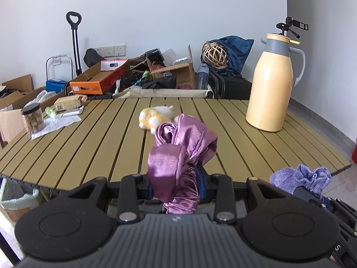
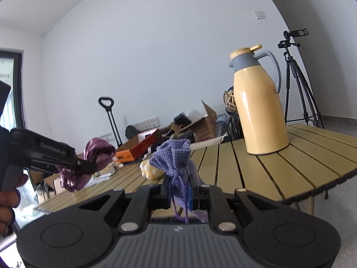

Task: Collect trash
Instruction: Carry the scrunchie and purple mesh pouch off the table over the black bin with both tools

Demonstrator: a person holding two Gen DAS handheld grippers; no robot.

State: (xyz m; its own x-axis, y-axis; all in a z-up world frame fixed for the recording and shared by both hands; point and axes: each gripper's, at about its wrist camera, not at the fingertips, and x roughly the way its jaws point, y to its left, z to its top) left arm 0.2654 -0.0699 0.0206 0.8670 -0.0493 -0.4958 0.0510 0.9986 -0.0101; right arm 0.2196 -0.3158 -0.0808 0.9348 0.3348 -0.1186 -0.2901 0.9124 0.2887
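My left gripper is shut on a bunched purple satin cloth, held just over the near edge of the slatted table. From the right wrist view the same left gripper shows at the left, the satin cloth bulging out of it, and a hand grips its handle. My right gripper is shut on a lilac knitted drawstring pouch, whose cord hangs down between the fingers. That pouch also shows at the lower right of the left wrist view.
A yellow and white plush toy lies mid-table. A tall cream thermos jug stands at the right. A jar of snacks, papers and a small box sit at the left. Boxes and bags crowd the floor behind; a tripod stands at the far right.
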